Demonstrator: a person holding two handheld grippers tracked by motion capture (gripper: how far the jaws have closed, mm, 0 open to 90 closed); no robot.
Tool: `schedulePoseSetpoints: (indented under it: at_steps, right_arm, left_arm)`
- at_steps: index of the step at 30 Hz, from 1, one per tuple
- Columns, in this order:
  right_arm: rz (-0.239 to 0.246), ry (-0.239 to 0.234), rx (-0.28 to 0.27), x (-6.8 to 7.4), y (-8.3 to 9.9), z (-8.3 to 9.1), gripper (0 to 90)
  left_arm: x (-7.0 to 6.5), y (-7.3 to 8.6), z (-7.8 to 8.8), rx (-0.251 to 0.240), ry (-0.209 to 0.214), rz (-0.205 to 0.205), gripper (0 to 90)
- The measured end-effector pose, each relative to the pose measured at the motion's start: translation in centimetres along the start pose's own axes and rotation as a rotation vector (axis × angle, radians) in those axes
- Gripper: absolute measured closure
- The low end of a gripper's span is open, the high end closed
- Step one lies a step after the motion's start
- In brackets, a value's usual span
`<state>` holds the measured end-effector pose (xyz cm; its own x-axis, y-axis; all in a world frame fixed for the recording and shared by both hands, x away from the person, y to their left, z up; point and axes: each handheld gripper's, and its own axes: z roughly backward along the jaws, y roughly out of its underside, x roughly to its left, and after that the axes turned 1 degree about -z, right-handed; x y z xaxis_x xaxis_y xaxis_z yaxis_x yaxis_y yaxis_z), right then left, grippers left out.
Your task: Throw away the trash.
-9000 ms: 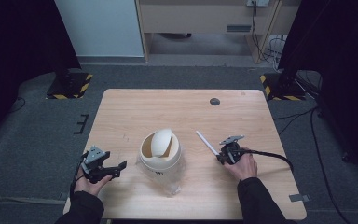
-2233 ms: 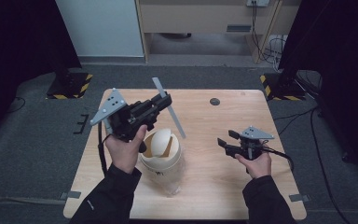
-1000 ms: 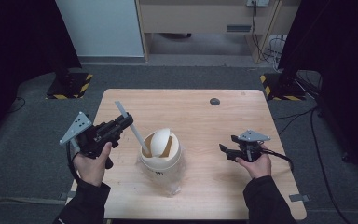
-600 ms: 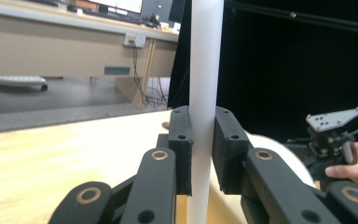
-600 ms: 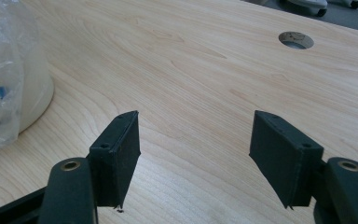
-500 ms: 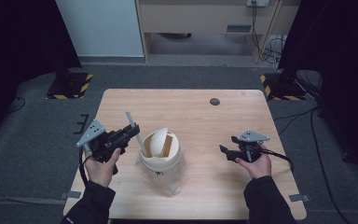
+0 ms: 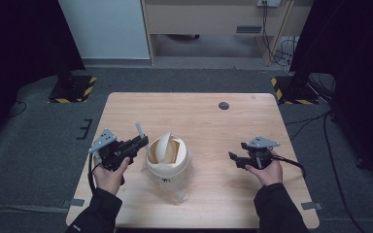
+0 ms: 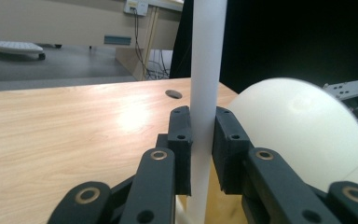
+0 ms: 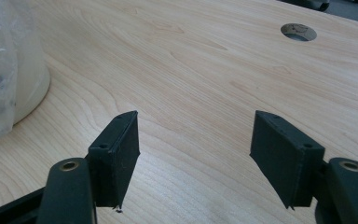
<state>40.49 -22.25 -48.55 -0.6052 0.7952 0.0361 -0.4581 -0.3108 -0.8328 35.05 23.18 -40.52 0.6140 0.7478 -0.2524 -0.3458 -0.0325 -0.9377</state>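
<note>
Your left gripper (image 8: 200,140) is clamped on the white stick (image 8: 205,70), which stands upright just beside the cream bin (image 7: 167,155) on the counter (image 7: 199,116). Your right gripper (image 9: 196,154) has its jaws apart, with nothing between them, above the bare counter.

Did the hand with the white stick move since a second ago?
Yes. The left gripper, shut on the white stick, has come closer to the small bin and sunk toward the table.
</note>
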Motion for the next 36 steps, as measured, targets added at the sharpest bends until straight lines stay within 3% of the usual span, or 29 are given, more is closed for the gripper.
schedulePoseSetpoints:
  at_steps: [9,14,17,18,20,23,27,28,29,30,31,36]
  right_arm:
    - [-0.003,0.009,0.013,-0.3,0.2,0.1,30.2]
    - [-0.021,0.02,0.023,-0.5,0.4,0.1,26.7]
    - [-0.026,0.031,0.05,-0.6,0.6,-0.1,23.2]
    - [-0.026,0.031,0.05,-0.6,0.6,-0.1,23.2]
    - [-0.027,0.041,0.066,-0.7,0.8,-0.3,20.9]
    - [-0.036,0.052,0.077,-0.9,1.0,-0.4,19.2]
    - [-0.048,0.065,0.092,-1.2,1.3,-0.5,17.9]
    - [-0.048,0.065,0.092,-1.2,1.3,-0.5,17.9]
    - [-0.056,0.071,0.102,-1.4,1.5,-0.6,17.0]
    - [-0.061,0.077,0.106,-1.6,1.7,-0.6,16.3]
    - [-0.068,0.085,0.112,-1.7,1.8,-0.6,15.5]
    - [-0.088,0.118,0.14,-2.4,2.5,-0.9,12.2]
  left_arm:
    - [1.1,0.6,2.0,0.001,-0.002,0.025,62.4]
    - [2.3,2.0,3.6,0.039,-0.057,0.028,56.1]
    - [4.0,4.0,4.4,0.121,-0.125,0.036,51.8]
    - [4.0,4.0,4.4,0.121,-0.125,0.036,50.3]
    - [5.3,5.4,4.5,0.204,-0.191,0.015,47.2]
    - [6.5,6.3,4.2,0.26,-0.236,0.01,39.5]
    - [7.9,7.4,3.6,0.372,-0.309,-0.052,29.9]
    - [7.9,7.4,3.6,0.372,-0.309,-0.052,27.8]
    - [8.6,7.9,3.4,0.419,-0.333,-0.053,25.8]
    - [8.6,7.9,3.4,0.419,-0.333,-0.053,24.9]
    - [9.2,8.3,3.3,0.46,-0.349,-0.038,22.9]
    - [10.0,9.1,2.9,0.525,-0.373,-0.013,19.3]
